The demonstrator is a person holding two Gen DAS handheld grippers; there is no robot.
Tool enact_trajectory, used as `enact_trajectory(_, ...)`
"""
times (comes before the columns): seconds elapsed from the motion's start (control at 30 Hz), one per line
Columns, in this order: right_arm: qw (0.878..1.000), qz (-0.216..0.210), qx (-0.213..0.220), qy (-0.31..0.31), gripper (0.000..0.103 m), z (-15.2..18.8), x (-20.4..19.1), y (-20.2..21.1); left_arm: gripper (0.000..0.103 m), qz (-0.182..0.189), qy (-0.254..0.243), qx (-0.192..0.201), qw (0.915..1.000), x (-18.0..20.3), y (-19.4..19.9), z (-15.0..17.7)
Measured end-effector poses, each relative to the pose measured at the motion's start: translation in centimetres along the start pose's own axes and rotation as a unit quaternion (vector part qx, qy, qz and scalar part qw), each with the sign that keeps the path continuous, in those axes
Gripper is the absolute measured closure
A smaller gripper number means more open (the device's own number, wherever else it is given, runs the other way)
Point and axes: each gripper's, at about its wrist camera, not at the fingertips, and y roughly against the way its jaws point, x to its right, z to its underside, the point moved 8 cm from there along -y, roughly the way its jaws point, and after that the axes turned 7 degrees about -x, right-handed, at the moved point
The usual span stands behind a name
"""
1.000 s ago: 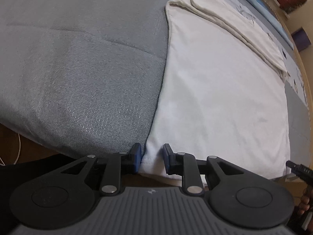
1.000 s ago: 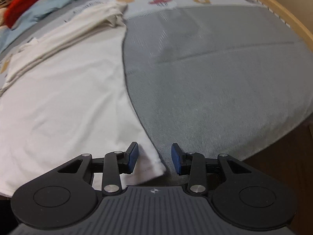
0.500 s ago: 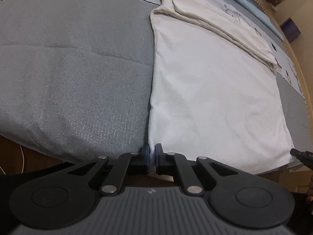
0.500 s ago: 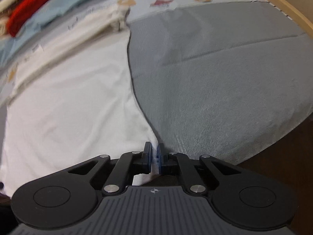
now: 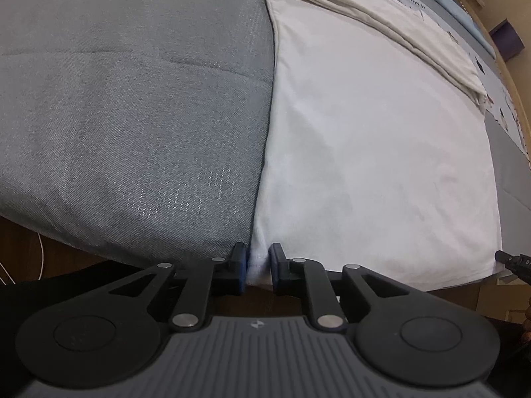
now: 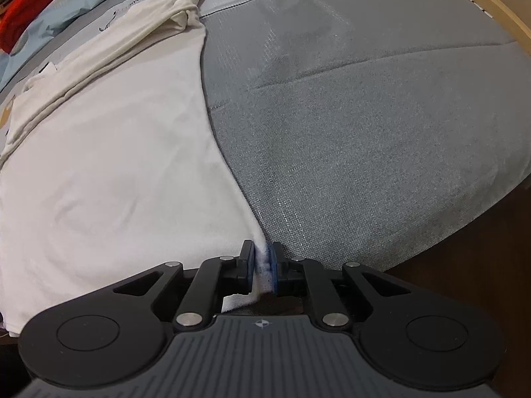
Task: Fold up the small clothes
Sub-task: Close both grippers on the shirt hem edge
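Note:
A white garment [image 5: 371, 152] lies flat on a grey bed cover [image 5: 132, 116], its far part folded over into a cream band [image 5: 415, 33]. My left gripper [image 5: 258, 270] is shut on the garment's near left corner at the bed edge. In the right wrist view the same white garment [image 6: 109, 165] fills the left half. My right gripper [image 6: 262, 267] is shut on its near right corner, with white cloth bunched between the blue pads.
The grey cover [image 6: 365, 132] ends at the bed's near edge, with dark floor below [image 6: 481, 248]. A wooden bed frame [image 6: 491, 3] curves along the far right. Red and blue cloth [image 6: 30, 10] lies at the far left. The right gripper's tip [image 5: 512, 262] shows at the right edge.
Both grippers went from open around the near corners to shut on them. The corners are now slightly lifted and bunched between the pads.

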Motion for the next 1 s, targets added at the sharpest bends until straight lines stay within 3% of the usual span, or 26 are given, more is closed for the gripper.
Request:
enact_trajectory(0.1, 1.000, 0.003, 0.001, 0.011, 0.091, -0.1, -0.3, -0.1, 0.088, -0.002, -0.005, 0.001, 1.0000, 0.1, -0.1, 0.0)
enact_trajectory(0.2, 1.000, 0.005, 0.005, 0.016, 0.096, 0.0, -0.5, 0.0, 0.093, 0.000, -0.010, 0.004, 0.9999, 0.5, 0.1, 0.1)
enact_trajectory(0.7, 0.999, 0.023, 0.009, 0.037, 0.094, 0.2, -0.9, -0.1, 0.092, -0.011, -0.030, 0.007, 0.9995, 0.9, 0.0, 0.6)
enact_trajectory(0.87, 0.999, 0.019, 0.029, 0.041, 0.097, 0.5, -1.0, 0.7, 0.096, -0.016, -0.040, 0.011, 0.9990, 1.2, 0.2, 0.7)
enact_trajectory(1.0, 0.997, -0.008, 0.064, 0.033, 0.097, 0.2, -1.1, 2.8, 0.097, -0.013, -0.046, 0.021, 0.9986, 1.5, 0.7, 0.6)
